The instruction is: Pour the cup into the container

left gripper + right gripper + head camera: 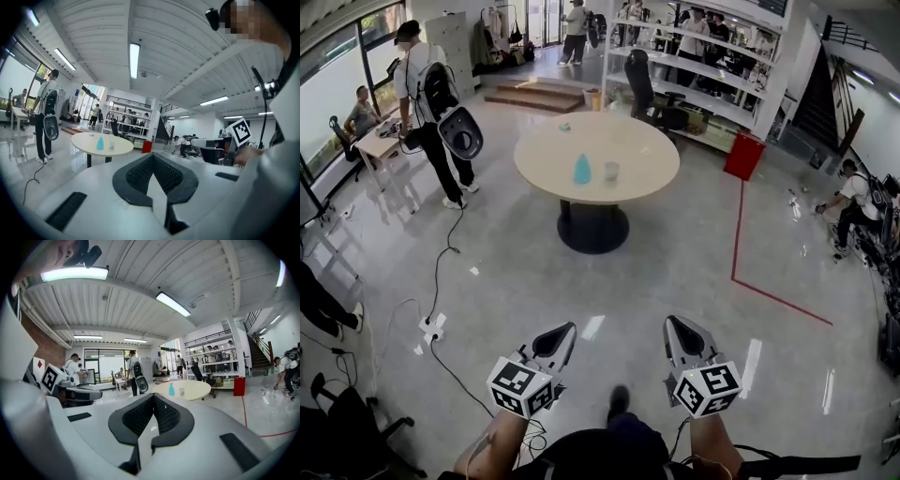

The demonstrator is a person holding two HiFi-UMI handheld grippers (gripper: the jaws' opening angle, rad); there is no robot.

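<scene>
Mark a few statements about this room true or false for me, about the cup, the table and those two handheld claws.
1. The round table holds a blue bottle and a clear cup. True.
2. The left gripper is gripping the cup. False: its jaws are together on nothing, well short of the table.
3. The right gripper is shut and empty. True.
4. The cup lies tipped over on the floor. False: it stands upright on the table, beside the bottle.
5. A red bin sits on the table. False: it stands on the floor, off to the table's side.
</scene>
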